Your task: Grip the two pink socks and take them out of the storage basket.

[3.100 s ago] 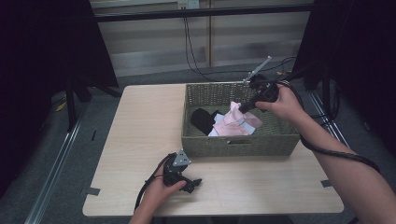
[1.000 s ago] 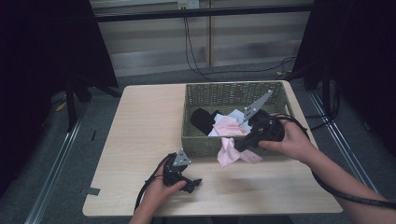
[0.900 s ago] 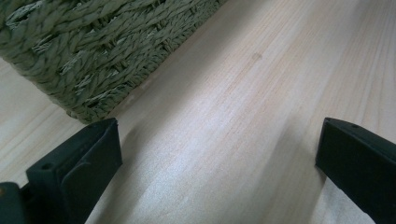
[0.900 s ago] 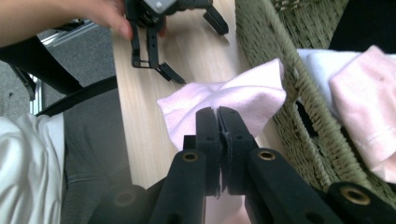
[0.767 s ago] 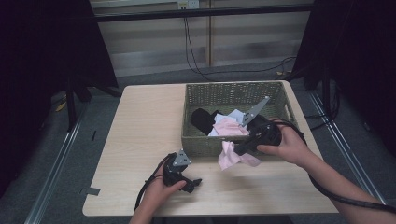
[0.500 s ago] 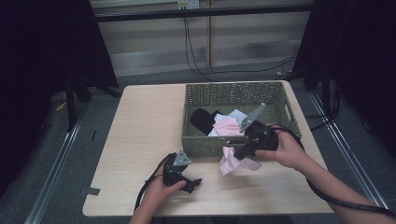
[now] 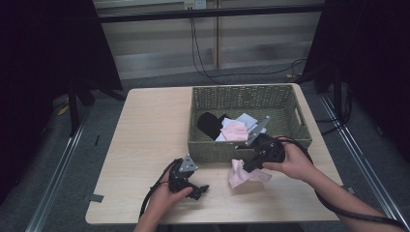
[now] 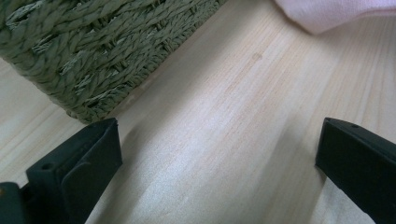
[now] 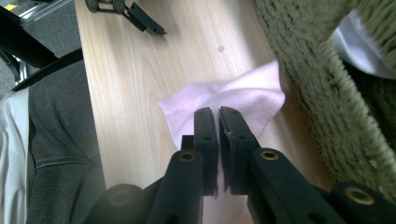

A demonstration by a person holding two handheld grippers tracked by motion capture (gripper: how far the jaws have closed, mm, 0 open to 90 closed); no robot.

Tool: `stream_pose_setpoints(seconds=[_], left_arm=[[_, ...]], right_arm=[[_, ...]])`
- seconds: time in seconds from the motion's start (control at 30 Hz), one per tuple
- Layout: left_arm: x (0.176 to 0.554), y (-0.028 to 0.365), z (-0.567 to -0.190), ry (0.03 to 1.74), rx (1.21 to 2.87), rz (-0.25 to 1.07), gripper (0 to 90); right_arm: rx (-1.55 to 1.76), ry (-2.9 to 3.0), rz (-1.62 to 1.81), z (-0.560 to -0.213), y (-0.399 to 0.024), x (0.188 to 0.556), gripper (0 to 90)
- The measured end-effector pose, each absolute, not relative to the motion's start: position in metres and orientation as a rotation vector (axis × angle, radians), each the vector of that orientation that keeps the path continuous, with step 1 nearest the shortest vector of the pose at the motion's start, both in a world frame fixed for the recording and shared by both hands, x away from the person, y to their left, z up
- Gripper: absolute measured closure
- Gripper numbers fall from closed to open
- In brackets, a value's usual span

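Observation:
A pale pink cloth lies on the wooden table just in front of the woven green basket. My right gripper is shut on this cloth, its black jaws pressed together over the fabric low above the tabletop. More cloths stay in the basket: a black one, a pink one and a white one. My left gripper rests on the table near the front edge, open, with bare wood between its jaws. The cloth's edge and the basket's corner lie ahead of it.
The table has bare wood left of the basket. The basket's front wall runs close beside the right gripper. The person's lap sits beyond the table's front edge. Cables cross the floor behind the table.
My right gripper lifted the pink cloth out of the basket, carried it over the front wall and lowered it to the table. The left gripper has stayed still.

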State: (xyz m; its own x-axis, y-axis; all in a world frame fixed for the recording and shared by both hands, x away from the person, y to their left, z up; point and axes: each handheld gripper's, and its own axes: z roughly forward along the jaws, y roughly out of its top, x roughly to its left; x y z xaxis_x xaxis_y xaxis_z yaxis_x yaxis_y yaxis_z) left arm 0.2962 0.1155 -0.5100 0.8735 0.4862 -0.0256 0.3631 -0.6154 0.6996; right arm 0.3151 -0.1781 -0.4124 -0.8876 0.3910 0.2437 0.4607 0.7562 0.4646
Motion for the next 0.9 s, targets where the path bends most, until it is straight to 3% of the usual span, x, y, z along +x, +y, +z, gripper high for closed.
stream_pose_setpoints(seconds=[0.47, 0.67, 0.9], left_arm=[[0.296, 0.115, -0.51, 0.61, 2.296, 0.214, 0.0], [0.296, 0.116, -0.51, 0.609, 2.297, 0.214, 0.0], [0.296, 0.115, -0.51, 0.61, 2.296, 0.214, 0.0]], right_arm=[[-0.691, -2.797, -0.775, -0.425, -0.182, 0.308, 82.9], [-0.71, -2.786, -0.792, -0.425, -0.184, 0.304, 74.9], [-0.738, -2.791, -0.859, -0.402, -0.19, 0.304, 58.2]])
